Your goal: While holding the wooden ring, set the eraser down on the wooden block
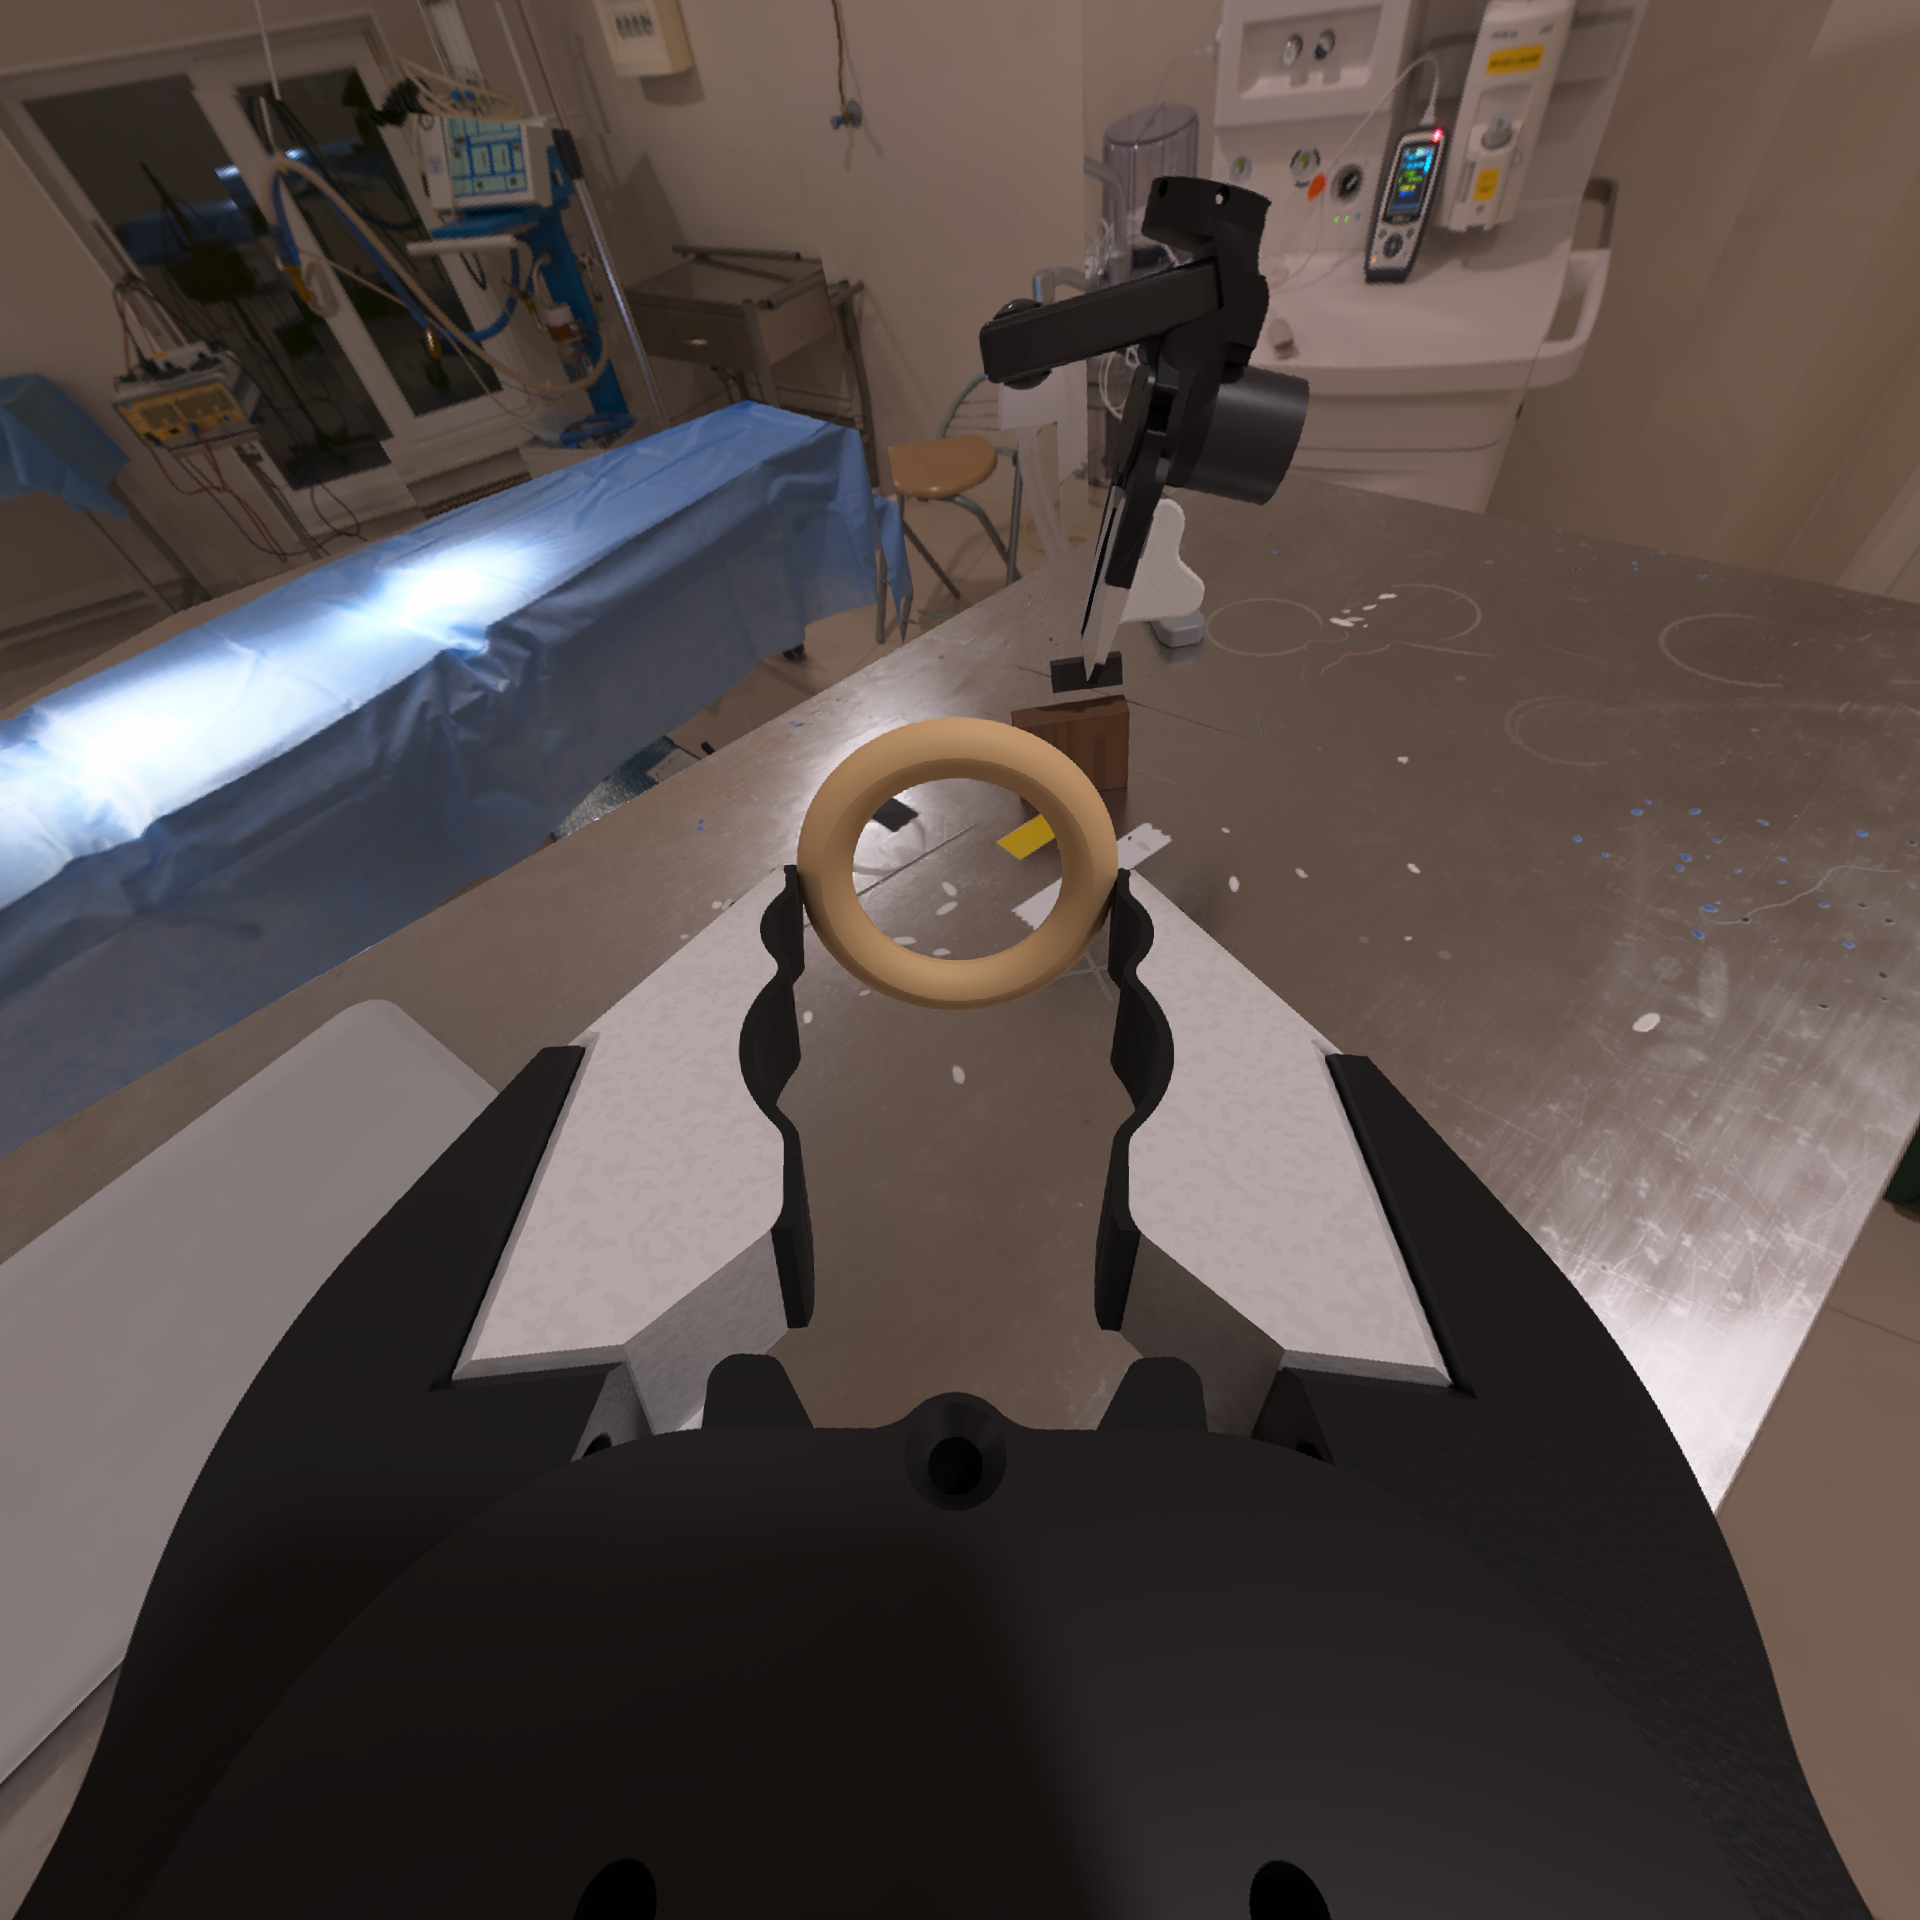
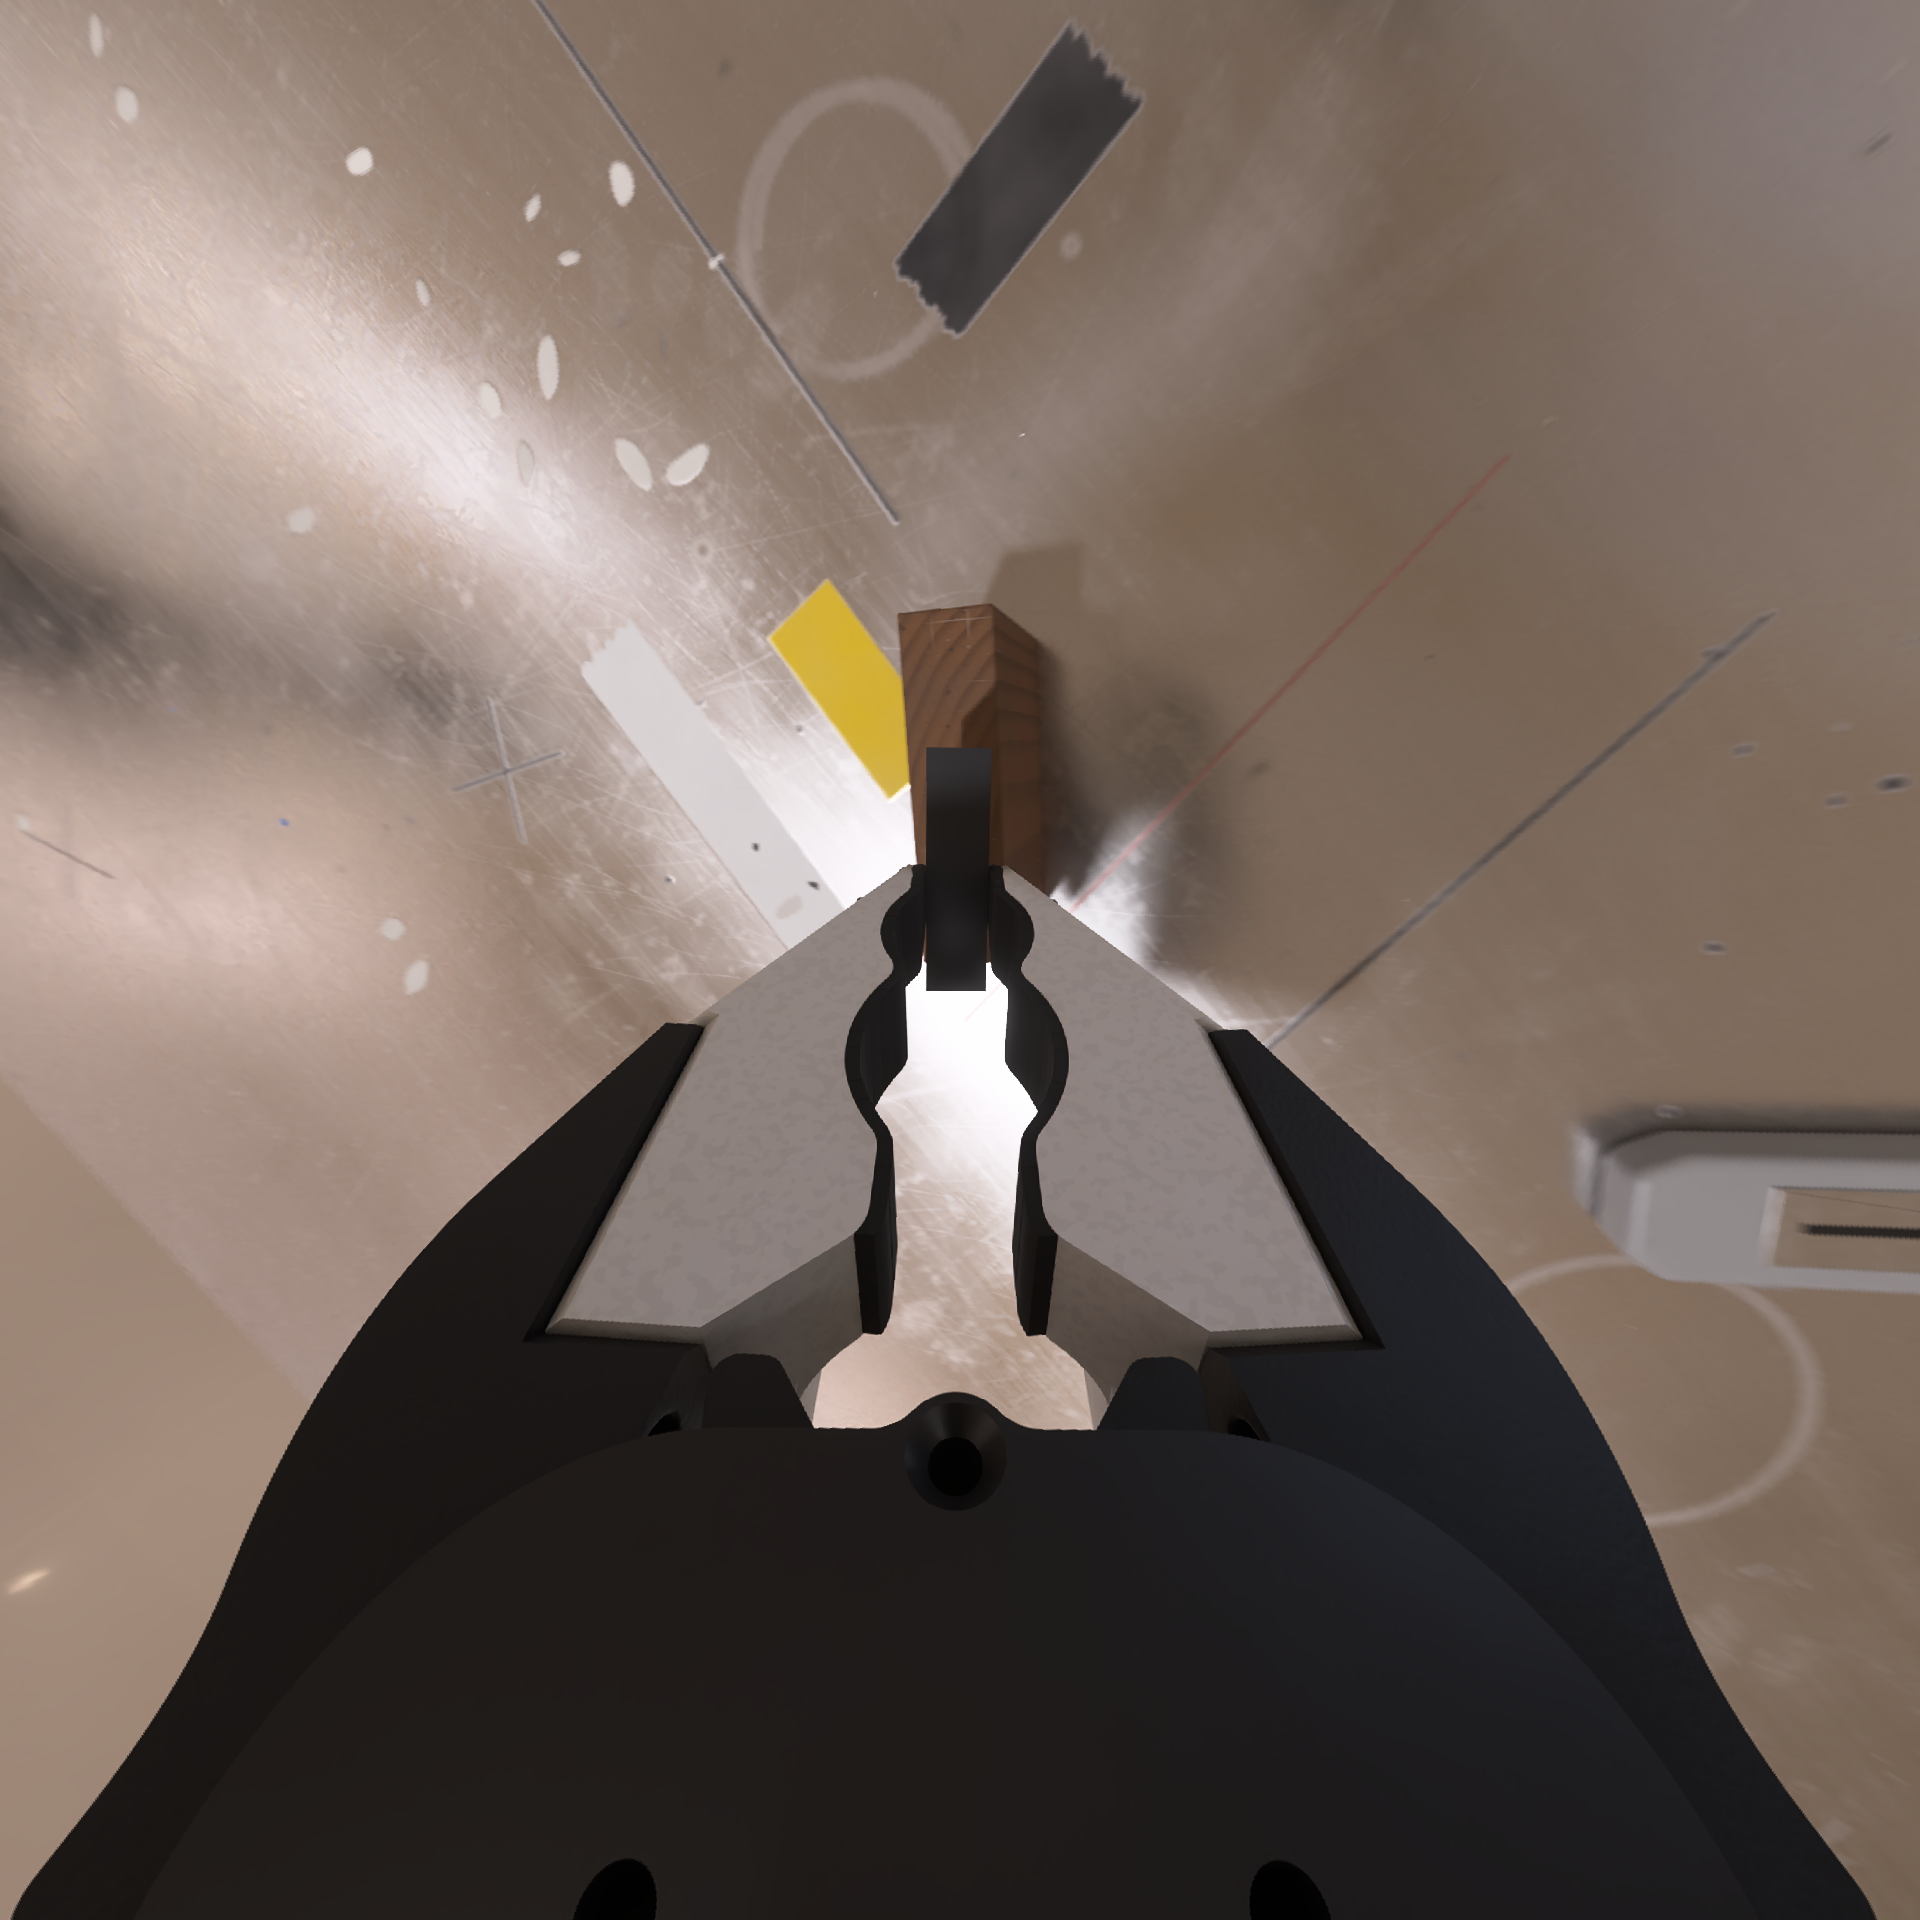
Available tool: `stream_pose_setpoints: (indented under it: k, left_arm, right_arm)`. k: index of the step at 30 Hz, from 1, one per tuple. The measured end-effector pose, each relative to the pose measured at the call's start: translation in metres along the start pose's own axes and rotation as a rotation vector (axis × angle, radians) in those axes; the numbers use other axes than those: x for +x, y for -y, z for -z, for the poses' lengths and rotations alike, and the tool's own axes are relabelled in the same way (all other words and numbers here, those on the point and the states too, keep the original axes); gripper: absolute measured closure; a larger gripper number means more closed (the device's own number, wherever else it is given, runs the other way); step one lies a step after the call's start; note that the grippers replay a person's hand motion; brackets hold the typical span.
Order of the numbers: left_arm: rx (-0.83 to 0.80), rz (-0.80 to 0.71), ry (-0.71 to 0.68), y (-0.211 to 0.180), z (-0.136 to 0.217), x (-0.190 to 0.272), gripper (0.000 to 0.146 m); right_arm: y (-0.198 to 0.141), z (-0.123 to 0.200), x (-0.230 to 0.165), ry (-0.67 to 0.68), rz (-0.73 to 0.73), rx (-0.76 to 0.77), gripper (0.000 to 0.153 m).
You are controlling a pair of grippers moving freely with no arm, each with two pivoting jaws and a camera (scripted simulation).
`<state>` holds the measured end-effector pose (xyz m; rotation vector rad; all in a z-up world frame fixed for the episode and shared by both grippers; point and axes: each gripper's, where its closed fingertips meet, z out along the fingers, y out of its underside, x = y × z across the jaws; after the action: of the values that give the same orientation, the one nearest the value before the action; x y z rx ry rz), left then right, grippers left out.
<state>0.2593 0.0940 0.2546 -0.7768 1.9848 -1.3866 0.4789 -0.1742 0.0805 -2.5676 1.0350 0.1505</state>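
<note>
left gripper (image 1: 956, 894): you've got the wooden ring (image 1: 956, 862) clamped
right gripper (image 2: 956, 883): pinching the eraser (image 2: 956, 862), hanging just above the wooden block (image 2: 971, 686), so go straight down

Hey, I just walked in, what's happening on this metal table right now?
Two sets of tongs are working over a scratched metal table. The left tongs hold a wooden ring upright between their tips, off the table. The right tongs are shut on a black eraser and point down over a wooden block. In the left wrist view, the eraser hangs just above the block, with a gap between them, so it has not been set down yet.
</note>
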Motion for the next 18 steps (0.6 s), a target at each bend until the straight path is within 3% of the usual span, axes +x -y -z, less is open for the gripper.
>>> stream_pose_setpoints:
  k: [4,8,13,18]
  left_arm:
    - [-0.018,-0.007,0.001,-0.003,-0.004,0.001,0.087]
    - [-0.022,0.0,-0.001,-0.004,-0.005,-0.001,0.087]
    - [-0.043,0.001,-0.019,-0.008,-0.006,0.002,0.087]
    - [-0.044,-0.014,-0.017,-0.007,-0.007,0.004,0.087]
  right_arm:
    - [-0.002,-0.012,-0.006,0.075,-0.046,-0.048,0.142]
    - [0.007,-0.015,-0.006,0.046,0.055,0.009,0.142]
    - [0.017,-0.002,-0.006,-0.014,0.144,0.101,0.129]
    - [0.024,0.019,-0.005,-0.061,0.173,0.168,0.128]
